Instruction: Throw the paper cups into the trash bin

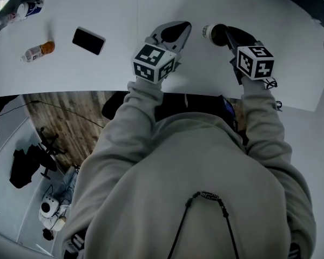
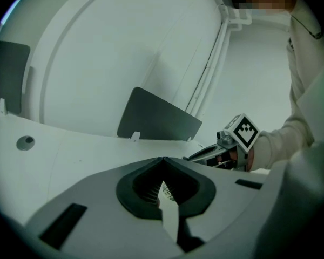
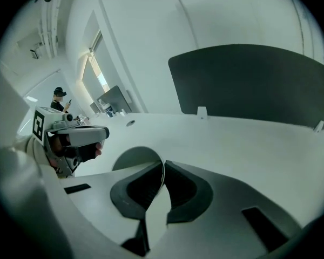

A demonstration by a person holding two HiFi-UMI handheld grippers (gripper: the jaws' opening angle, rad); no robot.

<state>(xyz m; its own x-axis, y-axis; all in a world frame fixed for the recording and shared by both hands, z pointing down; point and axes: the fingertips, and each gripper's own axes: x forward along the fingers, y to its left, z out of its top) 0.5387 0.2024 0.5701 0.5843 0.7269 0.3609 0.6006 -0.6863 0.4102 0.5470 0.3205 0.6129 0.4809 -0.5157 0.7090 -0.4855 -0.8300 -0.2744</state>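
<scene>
A white paper cup (image 1: 209, 32) lies on its side on the white table (image 1: 124, 63) at the tips of my right gripper (image 1: 223, 35). In the right gripper view the cup (image 3: 133, 158) shows as a pale rounded wall, its thin rim pinched between the dark pads of the right gripper (image 3: 163, 167). My left gripper (image 1: 176, 32) hovers over the table a little to the left, and in its own view the left gripper (image 2: 163, 162) has its jaws together with nothing held. No trash bin is in view.
A black phone (image 1: 88, 40) and an orange-capped bottle (image 1: 38, 50) lie on the table's left part, with another bottle (image 1: 22, 11) at the far left corner. Dark divider panels (image 2: 157, 122) (image 3: 254, 85) stand along the table's far edge. A person stands far off (image 3: 59, 99).
</scene>
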